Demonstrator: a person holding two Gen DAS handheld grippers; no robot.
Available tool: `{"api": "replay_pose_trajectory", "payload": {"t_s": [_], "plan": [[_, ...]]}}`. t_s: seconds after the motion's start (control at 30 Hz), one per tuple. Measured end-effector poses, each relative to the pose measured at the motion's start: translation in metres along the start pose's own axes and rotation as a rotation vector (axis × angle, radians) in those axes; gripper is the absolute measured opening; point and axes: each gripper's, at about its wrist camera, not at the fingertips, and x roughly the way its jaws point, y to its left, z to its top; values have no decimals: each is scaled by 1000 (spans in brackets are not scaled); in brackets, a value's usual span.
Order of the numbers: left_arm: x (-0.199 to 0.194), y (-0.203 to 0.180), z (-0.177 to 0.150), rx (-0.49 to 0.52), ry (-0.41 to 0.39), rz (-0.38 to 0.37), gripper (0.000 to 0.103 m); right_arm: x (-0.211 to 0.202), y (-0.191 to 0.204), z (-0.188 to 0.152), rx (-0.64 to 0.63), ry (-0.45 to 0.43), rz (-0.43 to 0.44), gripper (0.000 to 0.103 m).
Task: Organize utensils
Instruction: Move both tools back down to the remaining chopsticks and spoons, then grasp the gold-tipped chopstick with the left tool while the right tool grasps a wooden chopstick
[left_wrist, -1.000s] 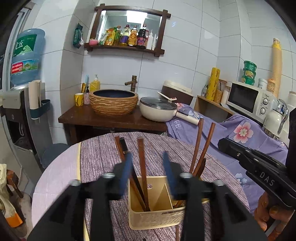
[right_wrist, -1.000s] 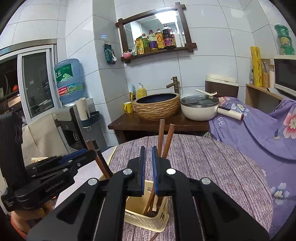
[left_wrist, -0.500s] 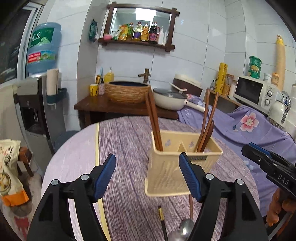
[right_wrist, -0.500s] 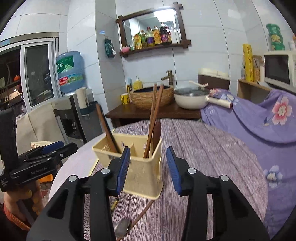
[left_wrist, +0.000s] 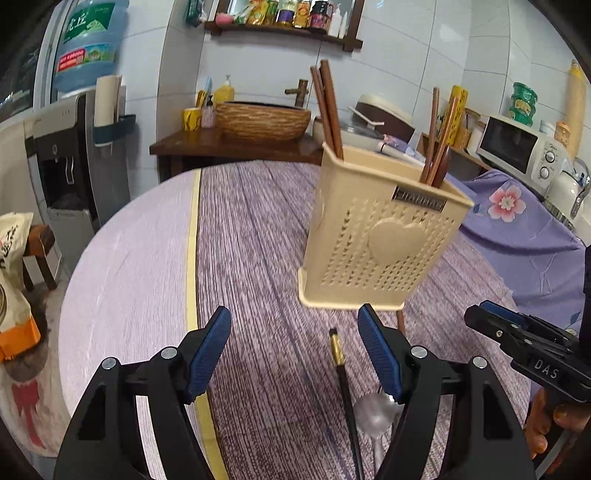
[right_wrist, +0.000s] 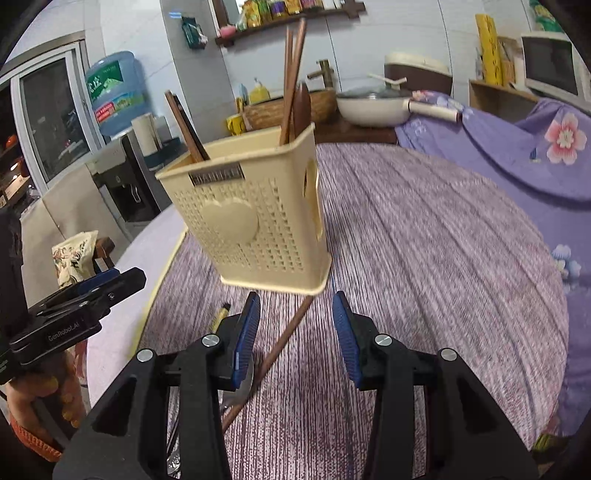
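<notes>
Both the left gripper (left_wrist: 294, 349) and right gripper (right_wrist: 296, 334) hang spread and empty over the table's near edge, where a black chopstick (left_wrist: 345, 391), brown chopstick (right_wrist: 271, 354) and spoon (left_wrist: 375, 413) lie before the holder (left_wrist: 376, 236); advise pinching one utensil mid-shaft, lifting clear, then sorting by compartment.

One cream utensil holder (left_wrist: 380, 236) stands on one round table (left_wrist: 258, 236). Inside it are two dark chopsticks (left_wrist: 327, 107) on one side and two brown chopsticks (left_wrist: 437, 133) plus one wooden spoon (left_wrist: 443, 166) on the other. Loose on the table lie one black chopstick (left_wrist: 345, 391), one brown chopstick (right_wrist: 273, 354) and one metal spoon (left_wrist: 375, 410).
</notes>
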Motion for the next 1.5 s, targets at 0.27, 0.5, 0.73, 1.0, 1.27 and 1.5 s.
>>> {"api": "replay_pose_trajectory", "payload": {"t_s": [0.27,0.5,0.73,1.0,1.27,1.5], "plan": [[8,17,-17,-28,43,31,68,32,-4,-13,47,82,-23,41],[15,18,-22,-27,68,20,67,54,-7,-16,89,135,-35,41],[22,12,-25,-7,88,3,66,74,8,-11,65,177,-57,40],[29,2,-30,31,123,-10,66,92,23,-11,7,199,-137,32],[45,-22,-34,97,172,-45,66,94,22,-9,-35,204,-143,14],[65,-34,-33,146,217,-47,53,92,2,-4,54,225,-52,13]]}}
